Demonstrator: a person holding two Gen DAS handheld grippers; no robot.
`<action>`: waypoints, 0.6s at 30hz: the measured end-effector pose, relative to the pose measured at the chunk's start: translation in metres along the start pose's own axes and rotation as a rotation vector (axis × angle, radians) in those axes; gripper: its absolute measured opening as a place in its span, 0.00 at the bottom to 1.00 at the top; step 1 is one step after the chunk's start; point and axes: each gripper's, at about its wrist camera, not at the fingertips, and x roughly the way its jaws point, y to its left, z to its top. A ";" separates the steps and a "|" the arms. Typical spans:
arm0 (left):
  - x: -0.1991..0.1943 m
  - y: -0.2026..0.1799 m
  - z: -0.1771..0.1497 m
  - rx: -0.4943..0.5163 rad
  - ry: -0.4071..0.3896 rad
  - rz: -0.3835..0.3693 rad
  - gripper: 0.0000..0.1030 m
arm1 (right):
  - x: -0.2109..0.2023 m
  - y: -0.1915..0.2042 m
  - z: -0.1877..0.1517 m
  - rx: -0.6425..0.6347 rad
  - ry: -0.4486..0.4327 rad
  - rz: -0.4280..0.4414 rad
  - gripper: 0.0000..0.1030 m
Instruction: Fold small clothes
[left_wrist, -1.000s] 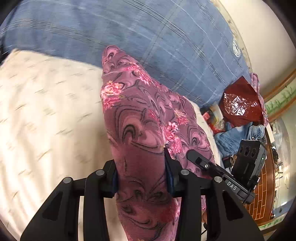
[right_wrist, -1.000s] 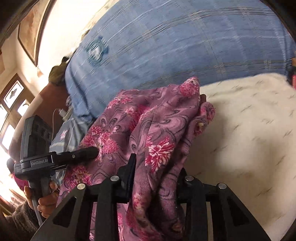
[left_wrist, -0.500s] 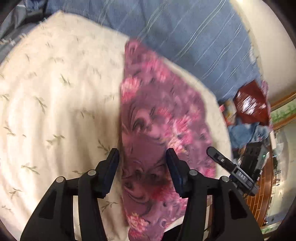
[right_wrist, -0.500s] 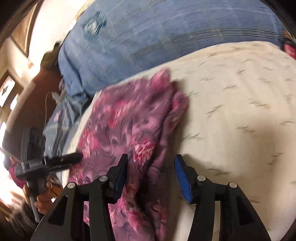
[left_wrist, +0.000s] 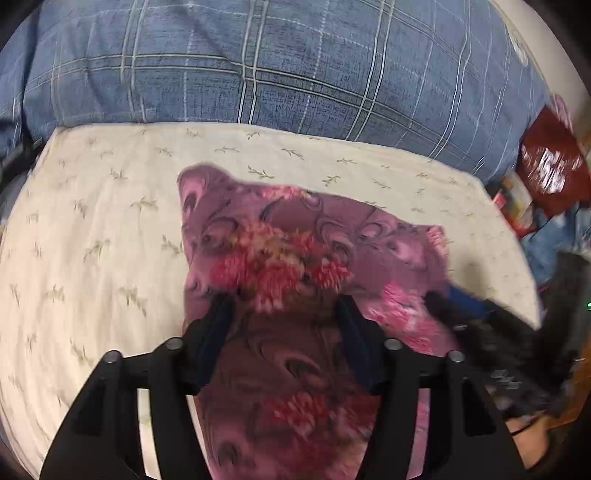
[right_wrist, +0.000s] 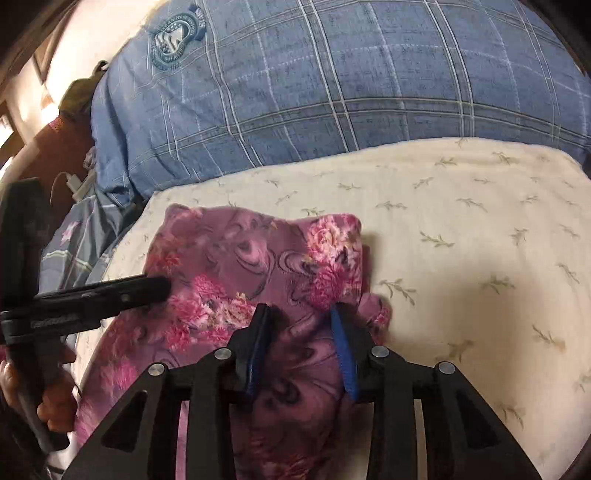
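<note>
- A cream blanket (left_wrist: 92, 229) with a small green sprig print covers the work surface; a big blue plaid pillow (left_wrist: 280, 62) lies along its far edge, with a round crest stitched near one corner (right_wrist: 173, 37).
- Past the pillow's end, the left wrist view shows a dark red shiny bag (left_wrist: 550, 162) and some blue cloth beside it; the right wrist view shows a grey-blue star-print cloth (right_wrist: 74, 251) hanging off the blanket's other side, with pale wall and wood trim behind.
- The purple flowered garment (left_wrist: 295, 240) lies on the blanket, on the near side of the pillow and apart from it, with a strip of bare blanket between.
- Its long axis runs from the grippers toward the pillow; the far edge, with its two corners, faces the pillow and the near end passes under both tools out of view.
- The left gripper (left_wrist: 286, 317) is over the garment's near part, its jaws spreading apart; cloth lies between them, but blur hides whether the pads touch it.
- The right gripper (right_wrist: 299, 325) is closing, its blue pads (right_wrist: 341, 354) set against a raised bunch of the cloth on either side.
- In the right wrist view a hand (right_wrist: 51, 402) grips the left tool's handle, and that tool's tip reaches over the garment's edge farther from the right gripper.
</note>
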 end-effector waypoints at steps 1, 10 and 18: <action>-0.002 -0.002 0.001 0.014 0.006 0.002 0.60 | -0.001 0.000 0.003 -0.007 0.021 0.000 0.33; -0.064 -0.002 -0.068 0.134 0.015 -0.114 0.63 | -0.060 0.020 -0.046 -0.062 0.012 0.128 0.36; -0.085 0.010 -0.102 0.070 0.005 -0.107 0.65 | -0.103 0.037 -0.068 -0.074 -0.020 0.104 0.38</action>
